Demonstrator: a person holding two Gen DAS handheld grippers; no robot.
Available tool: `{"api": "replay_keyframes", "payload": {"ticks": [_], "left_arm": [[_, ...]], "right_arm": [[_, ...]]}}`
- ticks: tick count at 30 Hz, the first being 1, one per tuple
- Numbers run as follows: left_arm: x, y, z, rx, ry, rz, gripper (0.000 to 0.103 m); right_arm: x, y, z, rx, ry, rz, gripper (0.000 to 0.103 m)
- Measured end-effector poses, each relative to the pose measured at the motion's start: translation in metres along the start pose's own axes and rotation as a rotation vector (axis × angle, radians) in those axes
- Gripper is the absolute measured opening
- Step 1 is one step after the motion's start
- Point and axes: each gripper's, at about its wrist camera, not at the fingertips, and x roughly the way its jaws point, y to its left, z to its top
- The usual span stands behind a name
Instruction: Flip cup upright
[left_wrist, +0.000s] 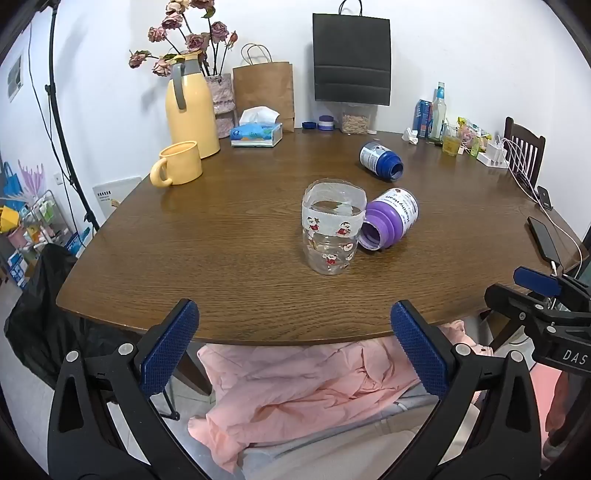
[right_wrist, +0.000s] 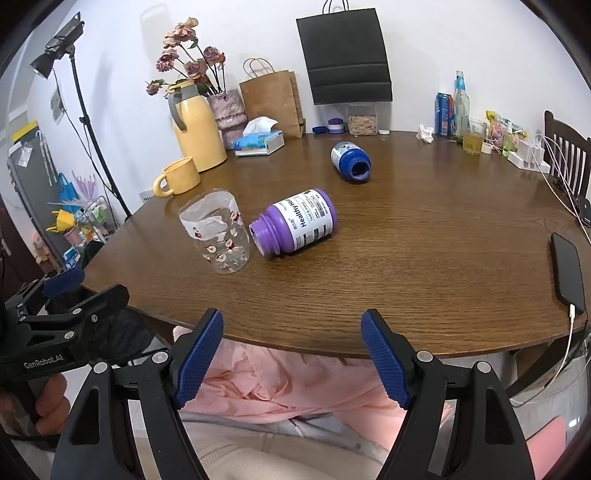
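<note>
A clear plastic cup (left_wrist: 331, 229) with cartoon stickers and a white band stands on the brown table (left_wrist: 221, 258), open end up; it also shows in the right wrist view (right_wrist: 218, 233). A purple bottle (left_wrist: 388, 219) lies on its side touching the cup's right side; it also shows in the right wrist view (right_wrist: 295, 221). My left gripper (left_wrist: 294, 345) is open and empty, held before the table's near edge. My right gripper (right_wrist: 292, 356) is open and empty at the near edge too. Each gripper shows at the side of the other's view.
A blue bottle (left_wrist: 381, 160) lies on its side farther back. A yellow mug (left_wrist: 178, 163), yellow jug (left_wrist: 190, 107), tissue box (left_wrist: 256, 133), paper bags and drinks line the back. A phone (right_wrist: 567, 271) with cable lies at the right edge.
</note>
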Motion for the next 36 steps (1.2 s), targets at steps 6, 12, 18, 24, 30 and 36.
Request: {"api": "replay_keyframes", "payload": {"ticks": [6, 12, 18, 24, 30, 36], "left_arm": [[-0.0002, 0.0012, 0.0008, -0.001, -0.002, -0.001, 0.103], [0.0005, 0.0001, 0.0002, 0.001, 0.0, 0.001, 0.103], [0.0002, 0.0, 0.0002, 0.001, -0.001, 0.0, 0.103], [0.0038, 0.0005, -0.0029, -0.001, 0.002, 0.0, 0.103], [0.0053, 0.0002, -0.004, -0.001, -0.001, 0.0, 0.103], [0.0049, 0.0025, -0.0033, -0.001, -0.001, 0.0, 0.103]], "right_arm": [[0.0006, -0.0003, -0.0002, 0.002, 0.005, 0.001, 0.081], [0.0019, -0.0001, -0.001, 0.0, 0.003, 0.001, 0.081], [0.0006, -0.0001, -0.0006, 0.002, 0.005, 0.001, 0.081], [0.0013, -0.0022, -0.0015, -0.003, 0.001, 0.003, 0.081], [-0.0004, 0.0024, 0.0004, -0.002, -0.003, 0.001, 0.081], [-0.0012, 0.0033, 0.0005, -0.004, -0.006, 0.001, 0.081]]}}
